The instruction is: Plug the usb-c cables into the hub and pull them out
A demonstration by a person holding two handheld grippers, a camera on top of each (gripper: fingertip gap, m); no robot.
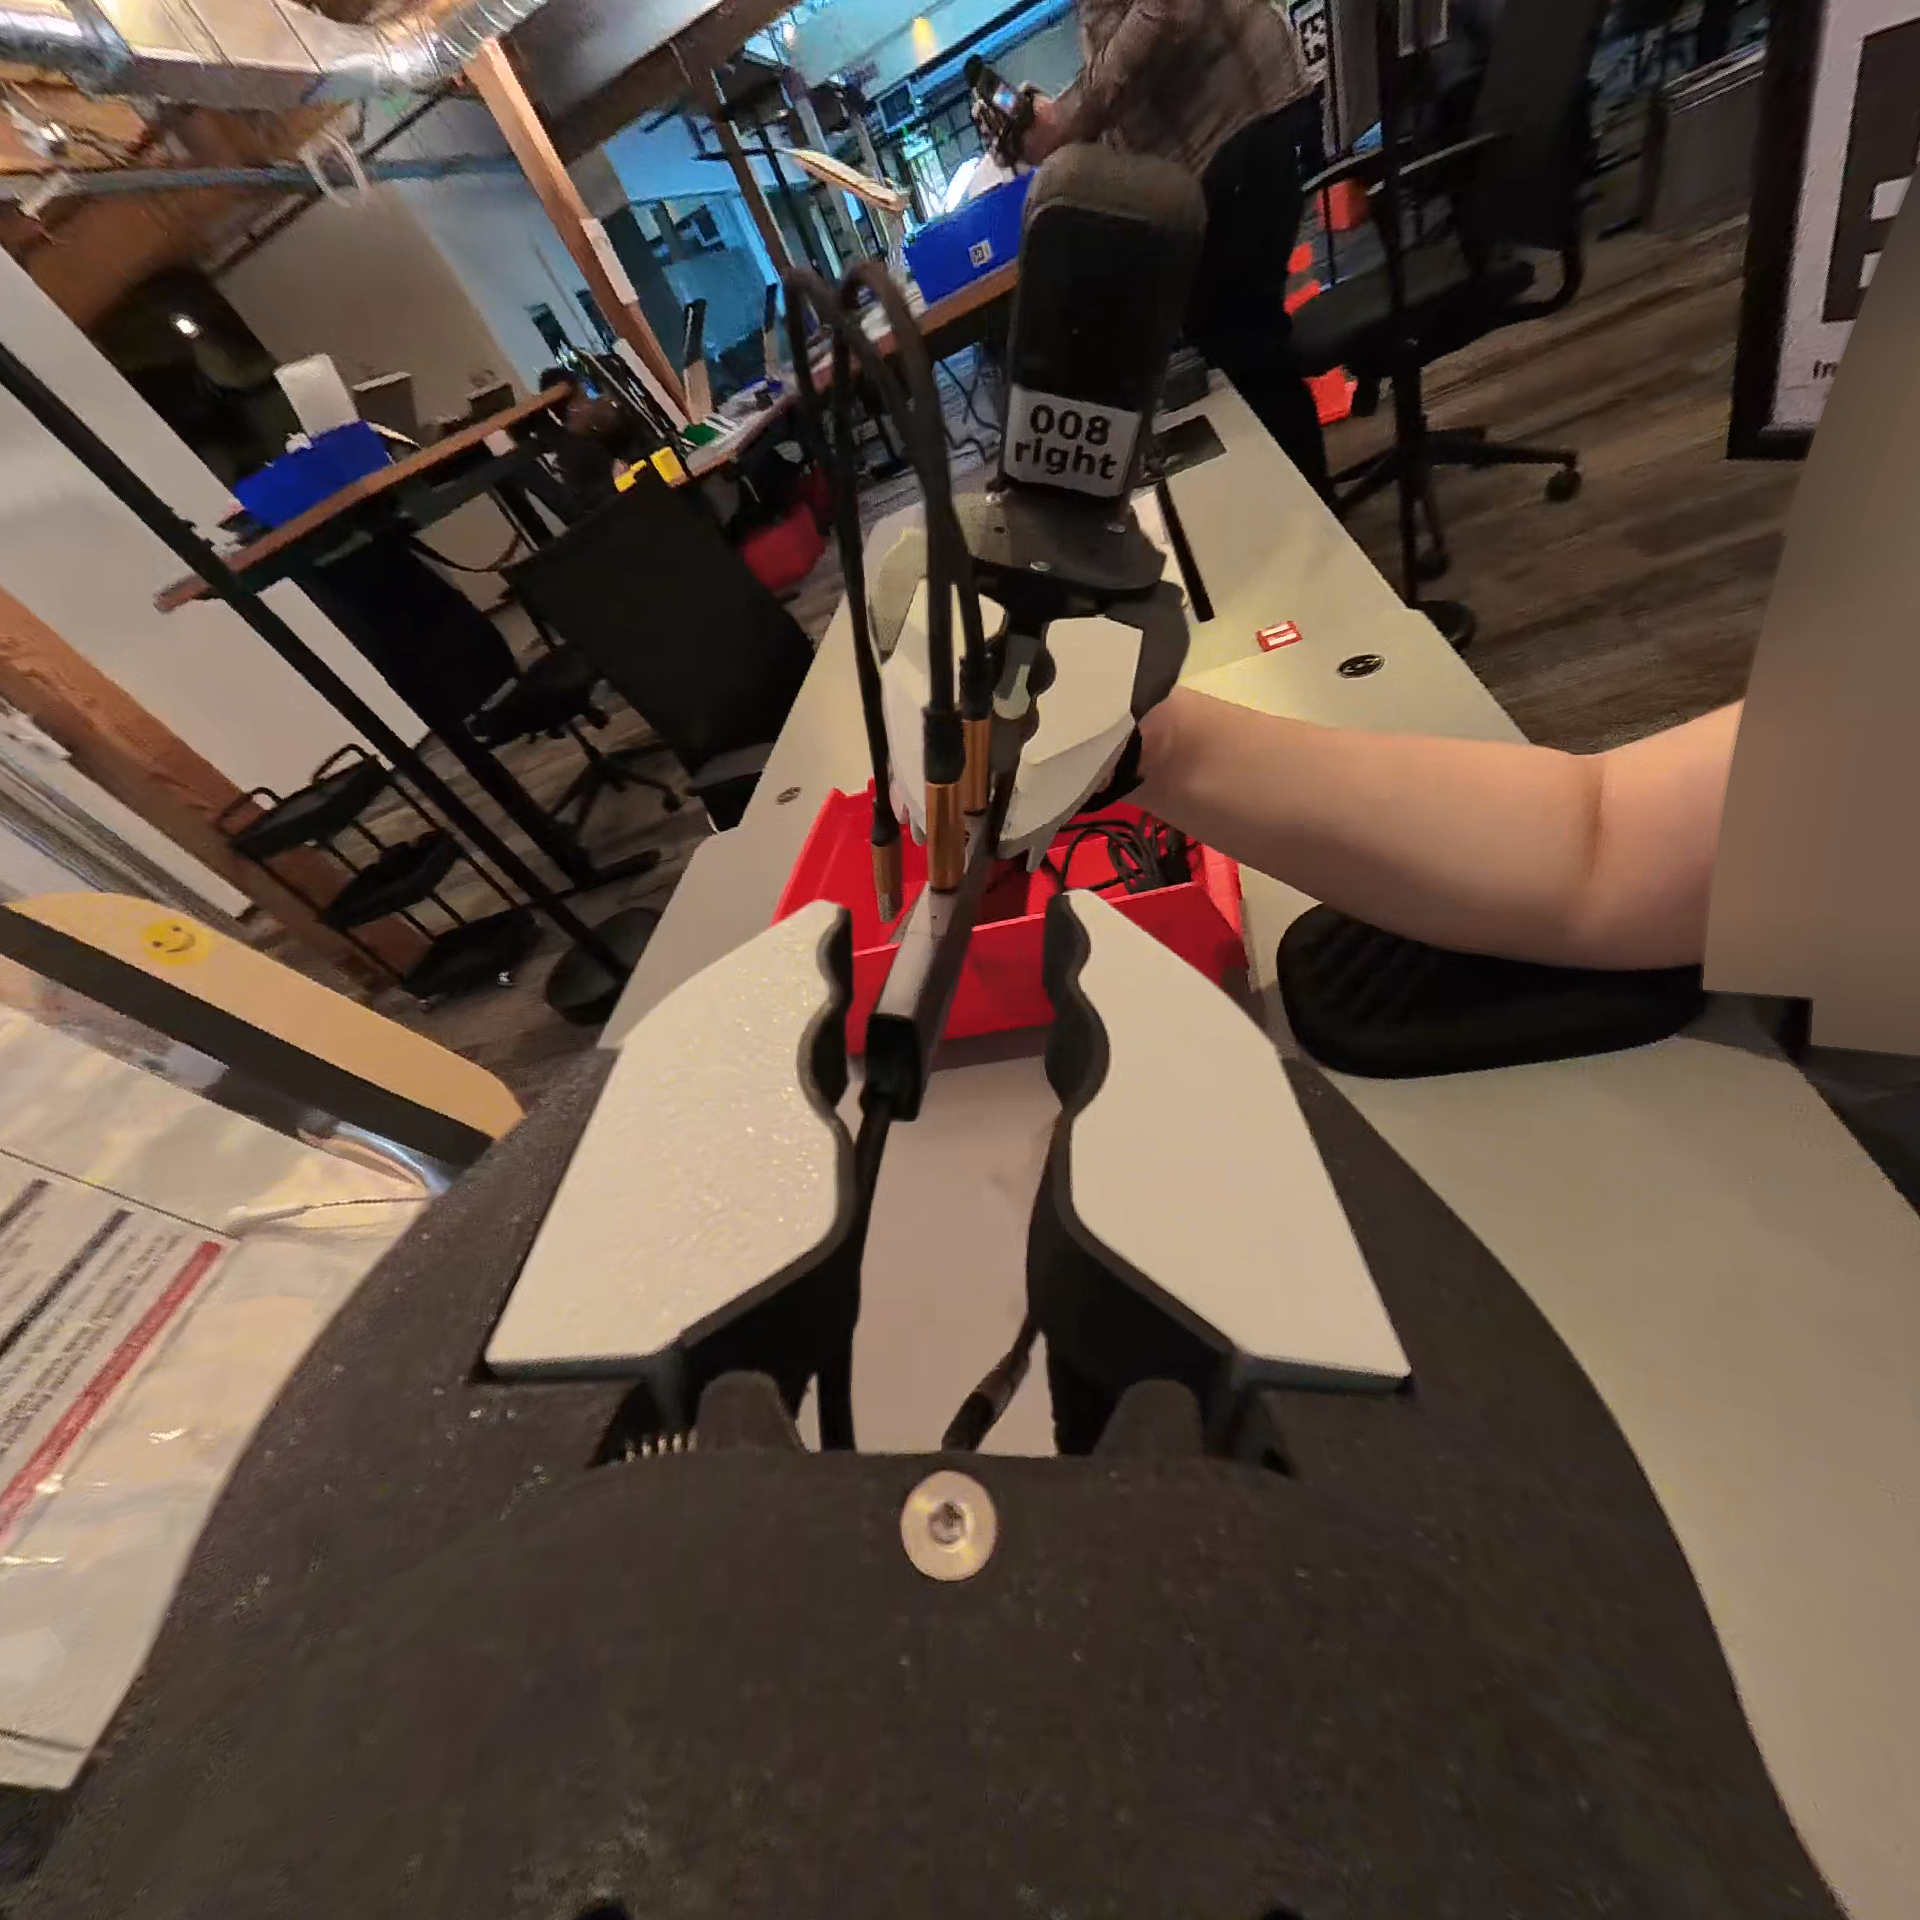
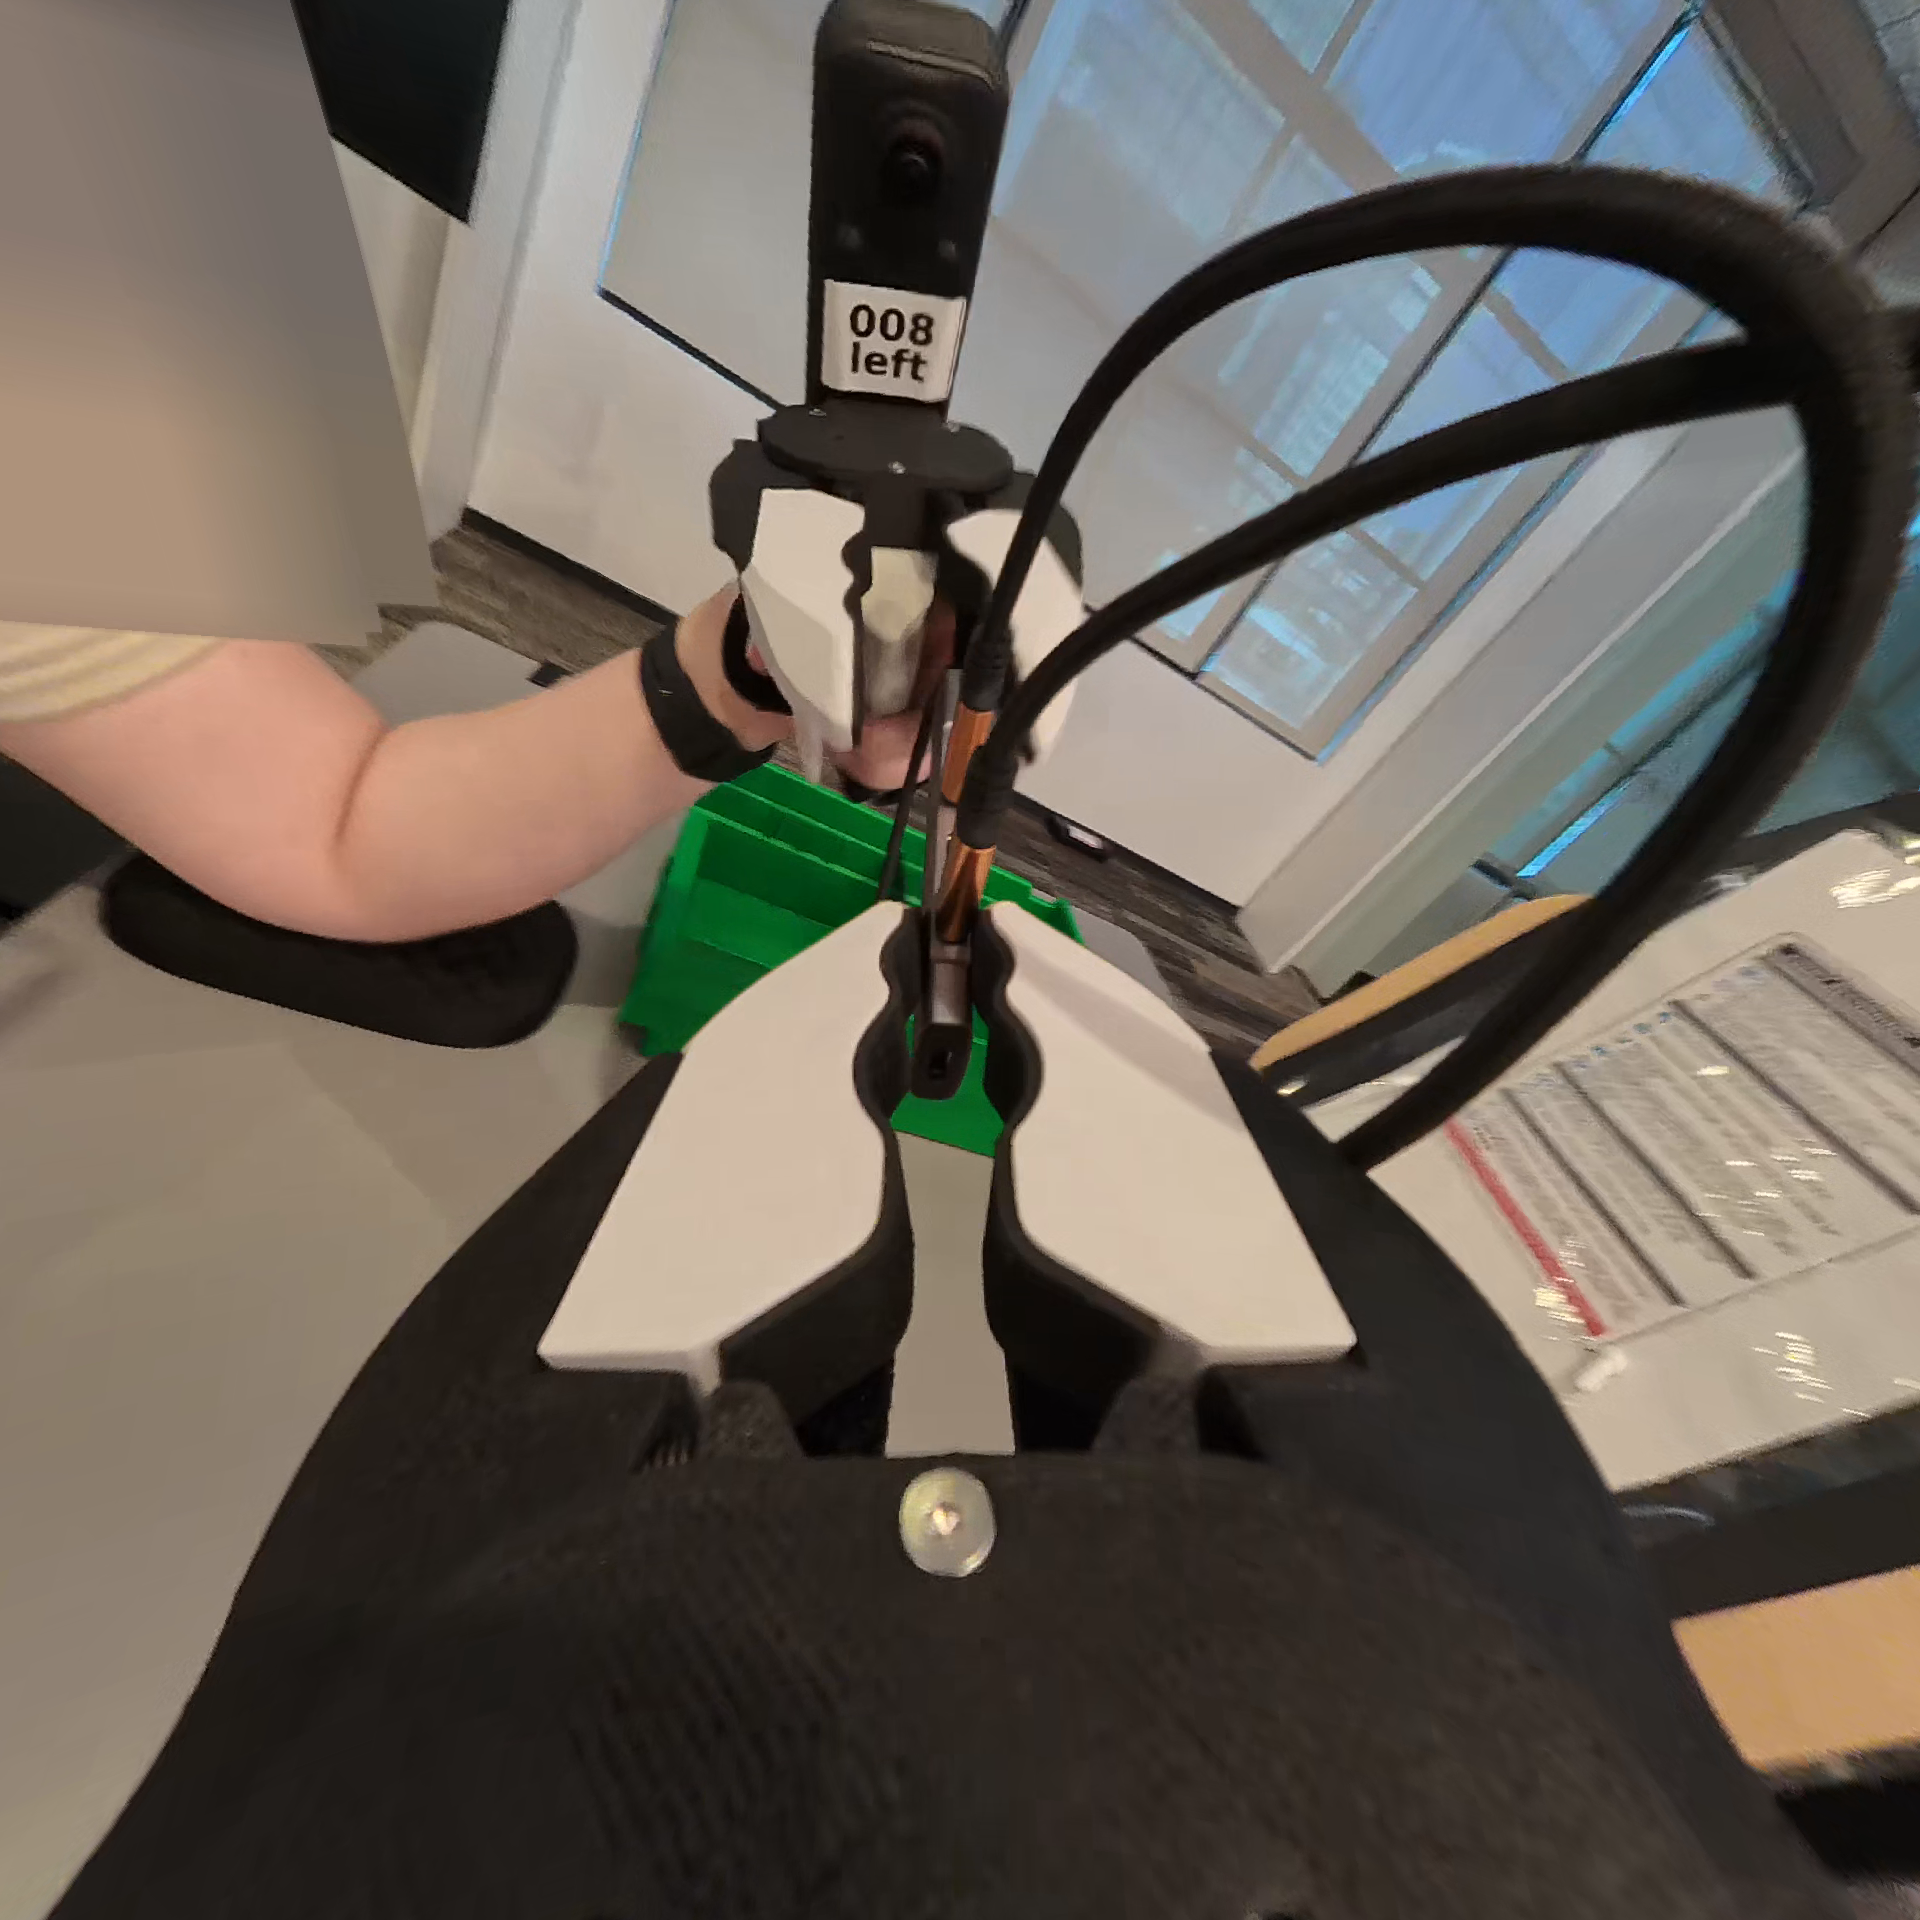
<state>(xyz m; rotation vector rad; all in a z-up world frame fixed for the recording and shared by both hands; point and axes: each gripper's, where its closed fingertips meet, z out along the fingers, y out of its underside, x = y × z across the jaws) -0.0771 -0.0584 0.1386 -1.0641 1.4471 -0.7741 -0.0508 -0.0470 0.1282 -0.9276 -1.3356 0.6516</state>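
- Slim grey bar-shaped USB hub, black at its near end: held in the air between the two grippers, above the pale grey tabletop. Long axis runs from one gripper straight toward the other.
- Left gripper, white plates with black scalloped inner edges: fingers spread in its own view, with a clear gap to the hub on the right side; the left finger seems to touch the hub's side. Whether it truly bears on the hub I cannot tell.
- Right gripper, same make: fingers pressed together, pinching the hub's black end, which shows a small port facing the camera.
- Three black braided USB-c cables with copper-coloured metal plug sleeves: sleeves stand upright on the hub's top edge, apparently seated; cords arch overhead.
- Judgement: pulling a plug means drawing upward, across the hub's long axis; the right gripper sits nearer the sleeves but is occupied, so the open left is the likelier puller.
- Left view only: red plastic bin under the hub, holding loose black cord; three sleeves countable.
- Right view only: green plastic bin, the port opening, the full cable loop; two sleeves visible.
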